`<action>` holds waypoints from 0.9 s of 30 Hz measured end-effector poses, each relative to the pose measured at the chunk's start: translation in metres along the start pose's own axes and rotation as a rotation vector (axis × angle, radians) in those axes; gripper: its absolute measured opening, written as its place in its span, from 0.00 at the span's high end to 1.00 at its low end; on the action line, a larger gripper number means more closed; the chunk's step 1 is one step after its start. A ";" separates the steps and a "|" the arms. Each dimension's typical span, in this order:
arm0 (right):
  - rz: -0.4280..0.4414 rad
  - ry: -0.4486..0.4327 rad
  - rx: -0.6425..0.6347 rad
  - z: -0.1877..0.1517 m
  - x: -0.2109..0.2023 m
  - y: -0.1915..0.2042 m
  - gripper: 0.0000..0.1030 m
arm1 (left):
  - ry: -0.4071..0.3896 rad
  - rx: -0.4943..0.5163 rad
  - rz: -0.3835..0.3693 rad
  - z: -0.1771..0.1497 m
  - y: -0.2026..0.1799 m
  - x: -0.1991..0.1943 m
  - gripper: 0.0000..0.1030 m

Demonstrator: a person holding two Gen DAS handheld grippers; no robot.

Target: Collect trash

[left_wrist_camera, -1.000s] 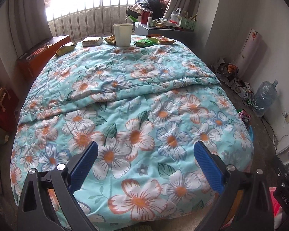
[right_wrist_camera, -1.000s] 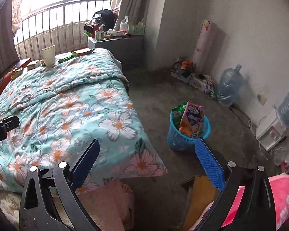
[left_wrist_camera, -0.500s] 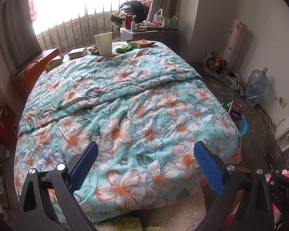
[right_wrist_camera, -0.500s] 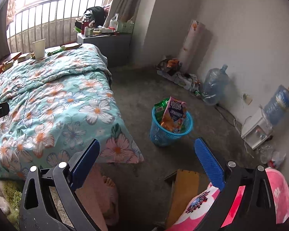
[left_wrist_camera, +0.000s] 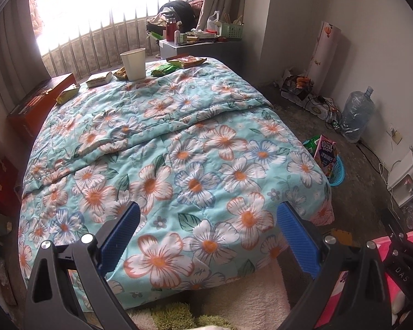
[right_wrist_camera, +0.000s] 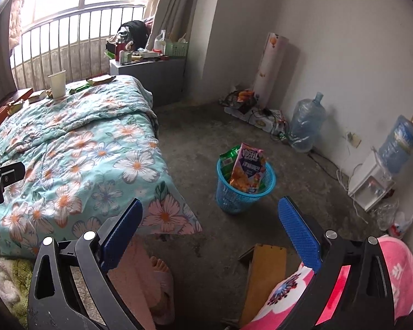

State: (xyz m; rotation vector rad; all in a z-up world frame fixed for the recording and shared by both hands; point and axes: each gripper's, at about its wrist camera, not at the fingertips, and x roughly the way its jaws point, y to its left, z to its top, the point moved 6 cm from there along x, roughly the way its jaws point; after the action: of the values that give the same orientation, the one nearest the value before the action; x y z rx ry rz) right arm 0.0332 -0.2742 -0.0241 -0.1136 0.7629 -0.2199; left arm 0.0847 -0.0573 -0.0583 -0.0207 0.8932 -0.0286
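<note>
Facing the foot of a bed under a floral quilt; left gripper held low at 6 o'clock, fingers spread wide, nothing between the blue pads.

Across the far end of the quilt, from 10 to 12 o'clock in the left view:
- yellow-green snack wrapper at the left edge, beside an orange box next to the bed
- flat pale packet, lying flat
- white paper cup, upright, with a small crumpled wrapper just to its left, contact unclear
- green wrapper, just right of the cup
- orange-and-green snack bag, near the far right corner

Behind those, a grey bedside cabinet loaded with bottles and a green basket.

Right of the bed, at 3 o'clock in the left view, a blue mesh bin on the concrete floor, a purple snack bag and a green one sticking up out of it. Same bin at centre of the right view, well apart from the bedside trash.

Right gripper likewise spread open and empty, aimed at bare floor just short of the bin. Water jug against the wall at 2 o'clock; pink cloth at 5 o'clock.
</note>
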 end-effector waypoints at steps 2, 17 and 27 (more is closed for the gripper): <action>0.001 0.000 -0.005 0.000 0.000 0.002 0.08 | 0.000 -0.005 -0.001 0.000 0.000 -0.001 0.06; 0.003 -0.004 -0.016 0.004 -0.003 0.007 0.08 | -0.007 -0.020 -0.019 0.002 0.001 -0.006 0.06; 0.004 -0.004 -0.015 0.004 -0.003 0.007 0.08 | -0.006 -0.019 -0.019 0.002 0.002 -0.006 0.06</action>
State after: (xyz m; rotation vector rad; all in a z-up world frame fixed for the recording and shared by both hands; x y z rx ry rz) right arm 0.0346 -0.2667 -0.0202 -0.1269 0.7604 -0.2103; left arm 0.0824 -0.0549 -0.0521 -0.0469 0.8869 -0.0375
